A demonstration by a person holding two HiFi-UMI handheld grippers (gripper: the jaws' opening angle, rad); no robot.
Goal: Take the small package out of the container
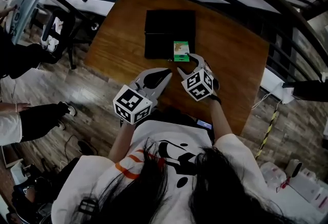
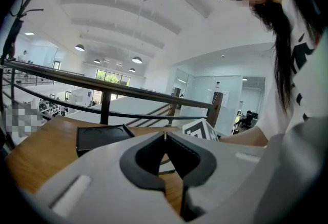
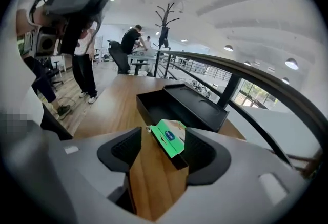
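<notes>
**A:** Where is the small package?

**B:** The green small package (image 3: 173,140) is tilted between the jaw tips of the right tool (image 3: 165,134), which pinch it from both sides. It is just outside the near edge of the open black container (image 1: 169,33), above the wooden tabletop (image 1: 230,64).

**A:** And the left tool?

**B:** The left tool (image 2: 165,136) has its jaws closed tip to tip with nothing between them. It is beside the right tool.

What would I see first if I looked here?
The bright green small package jumps out: it sits tilted between the jaws of the right gripper, just in front of the open black container on the wooden table. The left gripper hangs shut and empty nearby.
</notes>
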